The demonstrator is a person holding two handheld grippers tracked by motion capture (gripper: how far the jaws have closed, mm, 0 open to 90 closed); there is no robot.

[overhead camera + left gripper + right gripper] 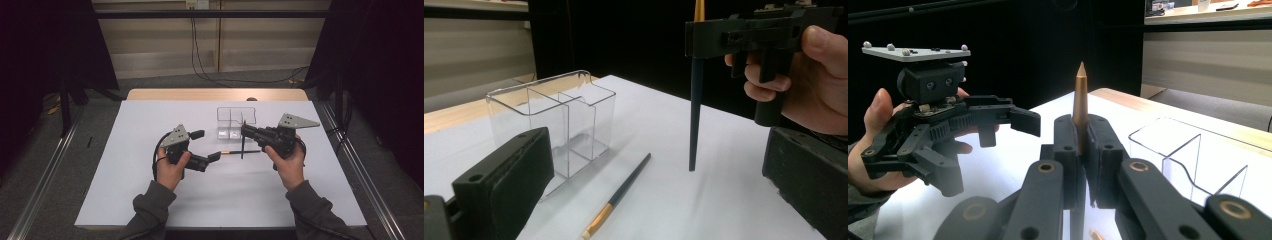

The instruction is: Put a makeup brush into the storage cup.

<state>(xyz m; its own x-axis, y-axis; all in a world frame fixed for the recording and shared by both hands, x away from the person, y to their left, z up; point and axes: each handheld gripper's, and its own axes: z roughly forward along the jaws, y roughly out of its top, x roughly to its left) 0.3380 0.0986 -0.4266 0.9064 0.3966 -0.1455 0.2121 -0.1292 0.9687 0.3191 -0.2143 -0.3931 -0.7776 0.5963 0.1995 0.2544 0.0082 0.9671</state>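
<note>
Forearms in grey sleeves come in at the near edge of the high view, each hand holding a gripper over the white desk (150, 195). At the left, the left gripper (208, 145) has its fingers spread wide with nothing between them. At the right, the right gripper (244, 131) has its fingers closed on an upright paintbrush (242, 146). A second paintbrush (241, 151) lies flat on the desk between the two grippers. Just beyond stands a clear divided organizer (236, 120), its compartments holding nothing that I can see.

From the left gripper view, the organizer (551, 120) stands at the far left, and the lying paintbrush (621, 195) rests just right of it, apart from it. The held paintbrush (694, 120) hangs upright with its lower end close above the desk, right of the organizer.

From the right gripper view, the held brush's pointed golden end (1080, 102) rises between the clamped fingers (1066, 150), with the organizer (1188, 160) at the right.
</note>
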